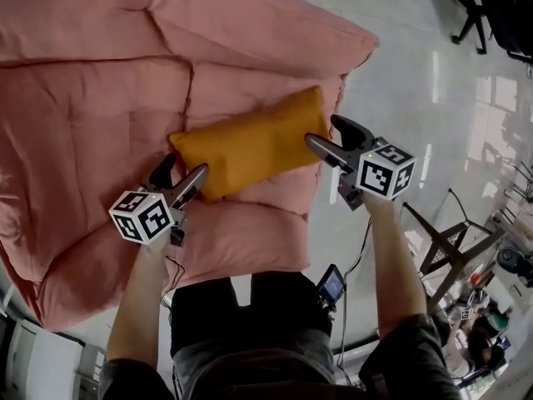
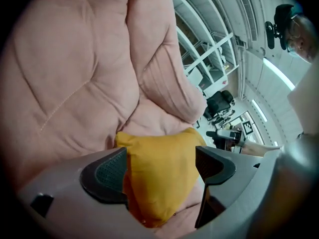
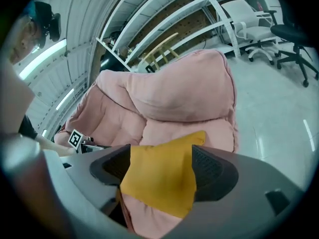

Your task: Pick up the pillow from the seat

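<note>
Left hand-held gripper (image 1: 181,172), right hand-held gripper (image 1: 323,132): jaws apart, astride ends of pillow (image 1: 250,147), lengthwise between them

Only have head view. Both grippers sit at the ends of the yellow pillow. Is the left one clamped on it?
Observer: No. In the left gripper view the left gripper has its jaws wide apart. The end of the pillow sits between them and is not squeezed.
Operator: Right one?
Observer: Same. In the right gripper view the right gripper is open, with a pillow corner between its jaws, loose.
Operator: What's behind the seat? My view cuts it off.
Observer: The right gripper view shows white shelving standing behind the pink seat.
</note>
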Motion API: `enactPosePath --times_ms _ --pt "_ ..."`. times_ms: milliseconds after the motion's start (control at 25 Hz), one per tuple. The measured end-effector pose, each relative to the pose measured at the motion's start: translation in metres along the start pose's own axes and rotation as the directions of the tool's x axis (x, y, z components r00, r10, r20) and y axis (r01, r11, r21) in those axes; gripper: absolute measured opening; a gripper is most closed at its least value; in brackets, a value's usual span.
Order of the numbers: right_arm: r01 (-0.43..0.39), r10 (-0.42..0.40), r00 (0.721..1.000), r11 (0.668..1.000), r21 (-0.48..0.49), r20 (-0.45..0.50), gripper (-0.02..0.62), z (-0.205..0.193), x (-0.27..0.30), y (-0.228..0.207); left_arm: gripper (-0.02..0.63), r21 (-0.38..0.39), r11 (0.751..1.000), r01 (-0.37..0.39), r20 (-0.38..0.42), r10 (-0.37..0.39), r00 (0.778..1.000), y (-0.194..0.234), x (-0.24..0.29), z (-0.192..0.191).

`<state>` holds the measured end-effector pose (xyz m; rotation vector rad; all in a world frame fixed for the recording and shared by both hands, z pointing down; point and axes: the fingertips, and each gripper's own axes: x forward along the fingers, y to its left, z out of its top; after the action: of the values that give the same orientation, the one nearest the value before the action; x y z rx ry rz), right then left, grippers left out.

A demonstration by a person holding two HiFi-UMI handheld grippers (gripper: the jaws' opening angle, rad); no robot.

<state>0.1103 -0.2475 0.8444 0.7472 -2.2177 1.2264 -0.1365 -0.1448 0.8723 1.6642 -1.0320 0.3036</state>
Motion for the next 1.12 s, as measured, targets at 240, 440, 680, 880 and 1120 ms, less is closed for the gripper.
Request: enactPosePath --times_ms 240,440,680,880,1120 --pt "-0.046 0.046 0.994 0.999 0.01 -0.099 0.346 -0.023 0.028 -0.028 0.463 -0.11 0.994 0.003 -0.042 -0.008 0.999 0.034 0.018 -0.023" --pt "-0.108 0.125 0.982 0.987 0.122 -0.143 0.354 -0.048 0.03 -0.041 0.469 -0.135 0.99 0.042 -0.097 -0.056 0.994 0.02 0.022 -0.048" --pt "-0.153 0.176 0.979 0.97 0.191 -0.108 0.354 -0.056 0.051 -0.059 0.465 -0.166 0.985 0.05 -0.114 -0.069 0.991 0.034 0.046 -0.052" --pt "-0.157 0.177 0.979 0.971 0.178 -0.099 0.353 -0.055 0.046 -0.042 0.365 -0.179 0.98 0.084 -0.107 -0.104 0.989 0.022 0.039 -0.051" --pt "-0.148 0.163 0.982 0.977 0.153 -0.094 0.353 -0.044 0.029 -0.027 0.353 -0.153 0.984 0.095 -0.084 -0.109 0.99 0.004 0.027 -0.035"
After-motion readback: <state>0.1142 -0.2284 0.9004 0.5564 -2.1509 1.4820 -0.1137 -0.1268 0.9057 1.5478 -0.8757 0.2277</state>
